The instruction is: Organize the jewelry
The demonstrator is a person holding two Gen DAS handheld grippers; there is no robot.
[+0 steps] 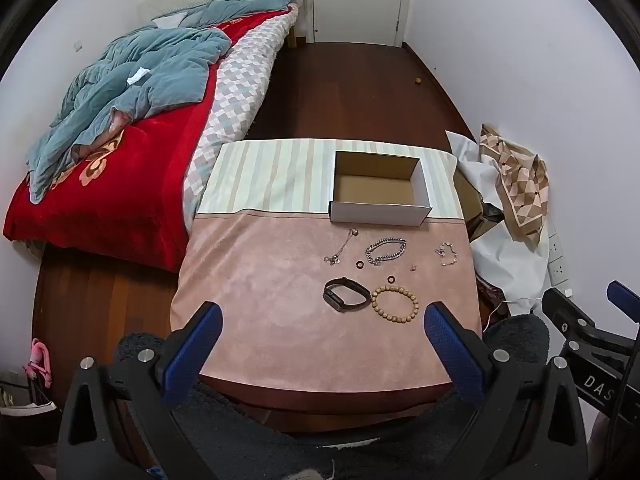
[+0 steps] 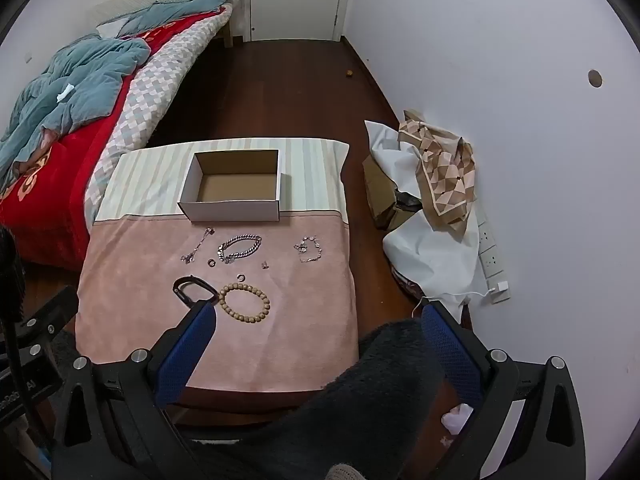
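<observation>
Both my grippers hang back at the near edge of the desk (image 1: 280, 320), over my lap — nothing picked up yet, so I judge the sorting hasn't begun. Left gripper (image 1: 322, 320): jaws spread wide, nothing between them. Right gripper (image 2: 320, 320): jaws spread wide too, empty.

The jewelry is laid out loose on the pink half of the cloth, each piece apart from the next — easy to take one at a time, I'd say. The open white box (image 1: 380, 210) sits just behind it on the striped half, empty inside, mouth up; likely the drop spot.

Nearest me: a black watch band (image 1: 346, 300) and, just beside it on the right, a wooden bead bracelet (image 1: 395, 304). Behind them, a thick silver chain bracelet (image 1: 385, 251) in the middle, a thin chain with a pendant (image 1: 342, 248) to its left, a sparkly thin bracelet (image 1: 447, 254) far right. Two small dark rings (image 1: 359, 266) (image 1: 391, 279) and a tiny earring-like bit (image 1: 414, 267) lie between — too small to tell more.

In the right wrist view my left finger (image 2: 188, 348) covers part of the watch band.

Writing: "DAS" in white on the right gripper's body, seen at the left view's edge, rest cut off. Lettering at the right view's left edge is too cropped to read.
</observation>
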